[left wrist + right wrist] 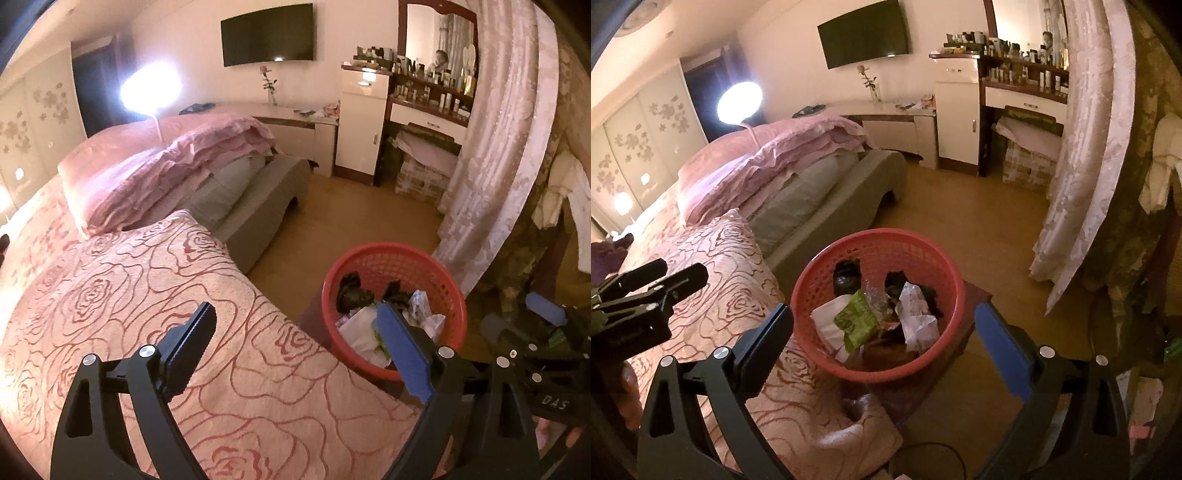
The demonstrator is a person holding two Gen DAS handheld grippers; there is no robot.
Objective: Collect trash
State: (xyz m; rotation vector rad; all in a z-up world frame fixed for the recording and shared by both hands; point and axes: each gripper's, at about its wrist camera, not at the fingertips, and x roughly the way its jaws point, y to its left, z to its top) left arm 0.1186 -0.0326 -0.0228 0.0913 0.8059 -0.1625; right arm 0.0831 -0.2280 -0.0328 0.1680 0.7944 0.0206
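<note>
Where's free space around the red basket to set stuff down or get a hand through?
Free: the rose-patterned bedspread left of the red basket, and bare wood floor between basket, grey bed base and curtain. Crowded: the basket itself, full of wrappers, and the dresser shelves packed with bottles.

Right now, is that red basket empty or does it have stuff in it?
Partly full. The basket stands upright, holding a green wrapper, white paper and dark scraps, all below its rim.
</note>
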